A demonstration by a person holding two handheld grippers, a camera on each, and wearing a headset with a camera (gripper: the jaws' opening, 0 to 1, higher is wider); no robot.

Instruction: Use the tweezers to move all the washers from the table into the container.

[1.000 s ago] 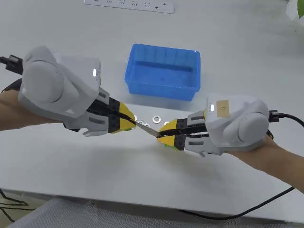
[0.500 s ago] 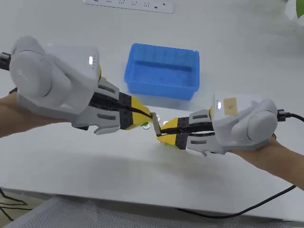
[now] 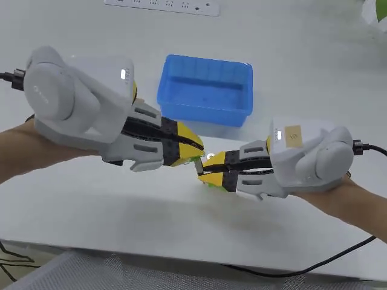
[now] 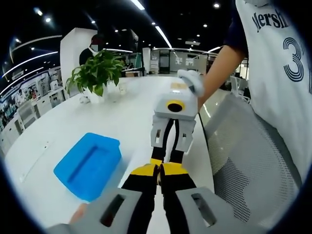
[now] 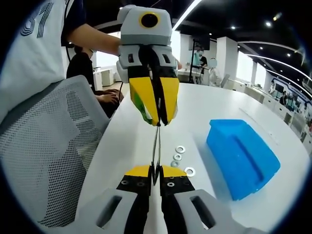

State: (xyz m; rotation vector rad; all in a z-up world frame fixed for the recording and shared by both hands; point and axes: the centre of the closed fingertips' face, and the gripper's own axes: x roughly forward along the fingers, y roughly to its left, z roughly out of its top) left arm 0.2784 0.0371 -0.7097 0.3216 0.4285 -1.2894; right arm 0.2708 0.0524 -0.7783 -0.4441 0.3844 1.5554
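**A:** What is the step in hand?

**B:** Getting the tweezers (image 5: 156,146) settled, as I read it. The left gripper (image 5: 158,121) has its jaws clamped on one end and the right gripper (image 5: 155,173) has its jaws clamped on the other. The tool hangs between them, just above the table (image 3: 121,223).

**A:** Which one should keep it?

**B:** I cannot tell which end carries the tips. Whichever gripper keeps the tool should hold the legs partway along, so that squeezing the jaws closes the tips. The other should let go only once that hold is firm and the tool lies in line with the jaws. With a skewed hold the tips would likely cross, and a thin washer could flick away.

**A:** Where are the washers?

**B:** They lie flat on the table in a loose cluster, just beside the tweezers on the container's side. I count four washers (image 5: 181,148) in the right gripper view. In the head view the grippers cover most of them.

**A:** And the container?

**B:** There is one blue container (image 3: 202,112), open-topped, near the washers and farther from the person. It looks empty, so I judge all four are yet to go in.

**A:** Anything else to count?

**B:** One pair of tweezers, one power strip (image 3: 163,5) at the far edge, and one potted plant (image 4: 95,73).
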